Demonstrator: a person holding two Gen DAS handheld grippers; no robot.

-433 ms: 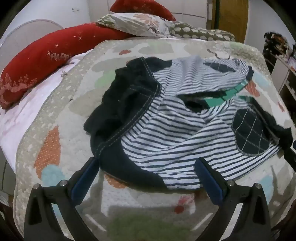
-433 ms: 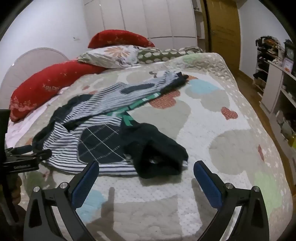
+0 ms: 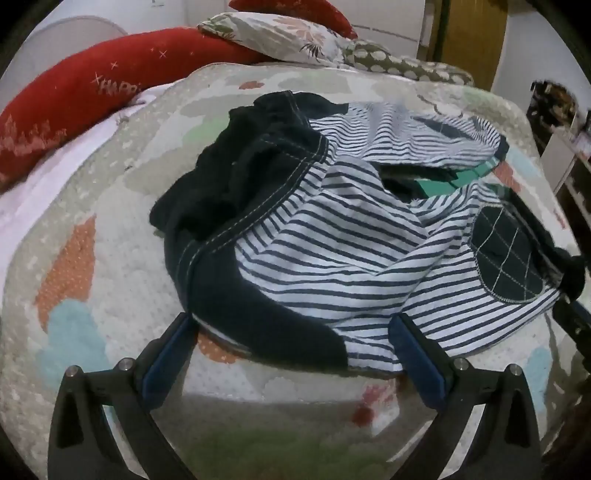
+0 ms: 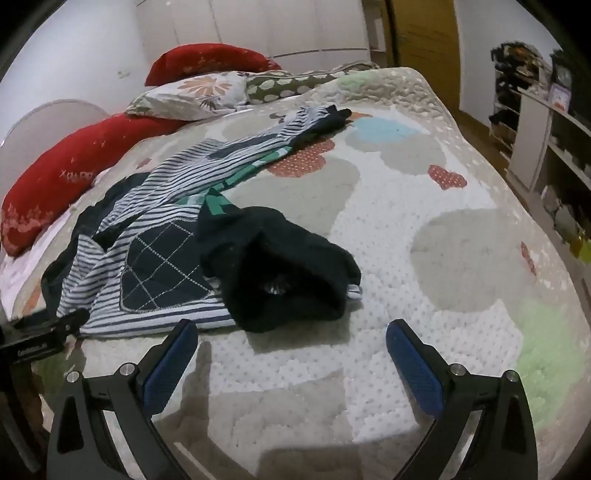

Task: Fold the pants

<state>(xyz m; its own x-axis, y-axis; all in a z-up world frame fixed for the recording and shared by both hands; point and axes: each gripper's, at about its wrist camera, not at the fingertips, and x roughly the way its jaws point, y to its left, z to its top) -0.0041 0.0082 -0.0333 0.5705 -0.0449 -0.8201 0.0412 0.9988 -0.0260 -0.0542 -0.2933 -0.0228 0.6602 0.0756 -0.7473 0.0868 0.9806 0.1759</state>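
Note:
The pants point(image 3: 354, 251) lie crumpled on the bed: navy-and-white stripes, a dark navy waistband, quilted navy knee patches and green trim. In the right wrist view the pants point(image 4: 155, 258) spread from the near left toward the far middle, with a dark bunched cuff point(image 4: 284, 273) nearest. My left gripper point(image 3: 291, 332) is open, its blue pads either side of the near hem at the waistband end, low over the quilt. My right gripper point(image 4: 291, 336) is open and empty, just short of the dark cuff. The left gripper also shows in the right wrist view point(image 4: 48, 328).
A patchwork quilt point(image 4: 424, 206) covers the bed. Red cushions point(image 3: 92, 96) and patterned pillows point(image 4: 199, 92) lie at the head. Shelves with clutter point(image 4: 546, 147) stand along the right wall beside a wooden door point(image 4: 424, 33).
Both grippers have moved forward and closer to the pants; the left one's pads now flank the near hem. Both stay open.

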